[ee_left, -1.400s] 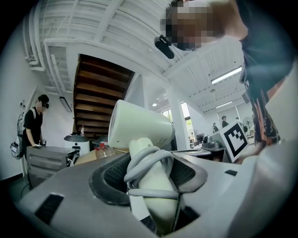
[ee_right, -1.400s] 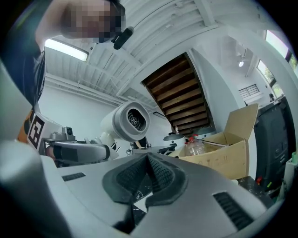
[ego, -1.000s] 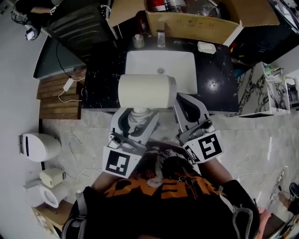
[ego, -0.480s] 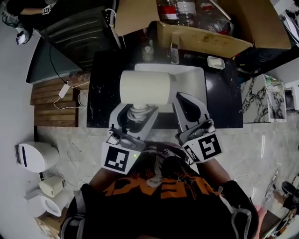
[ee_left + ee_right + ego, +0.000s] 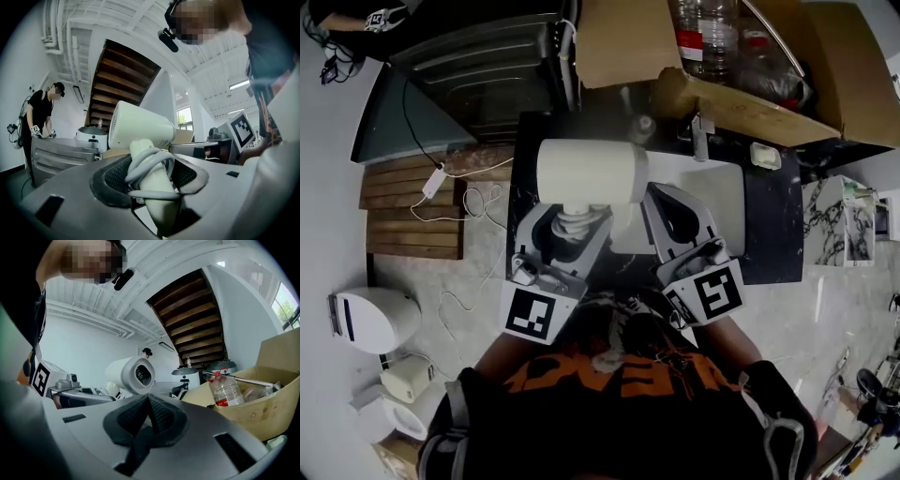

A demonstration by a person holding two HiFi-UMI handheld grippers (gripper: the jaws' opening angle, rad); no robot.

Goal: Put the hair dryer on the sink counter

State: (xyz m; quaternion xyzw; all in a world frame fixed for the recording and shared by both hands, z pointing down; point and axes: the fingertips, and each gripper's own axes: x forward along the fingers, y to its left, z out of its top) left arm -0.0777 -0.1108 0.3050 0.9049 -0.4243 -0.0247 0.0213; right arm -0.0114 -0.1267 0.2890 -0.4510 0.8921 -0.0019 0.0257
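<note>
Left tool (image 5: 572,228) clamps the cord-wrapped handle of a cream plastic hair dryer (image 5: 591,172), barrel crosswise above the left end of the black marble counter (image 5: 766,239) beside its white basin (image 5: 722,202); the right tool (image 5: 667,208), pinched closed and empty, rides alongside.

The left hand-held gripper (image 5: 570,228) clamps the hair dryer (image 5: 591,172); right hand-held gripper (image 5: 667,211) beside it, jaws together.

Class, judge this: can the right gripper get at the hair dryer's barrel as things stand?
Probably yes: the right gripper sits just beside the hair dryer, nothing between them, but its fingers are shut and must open first.
</note>
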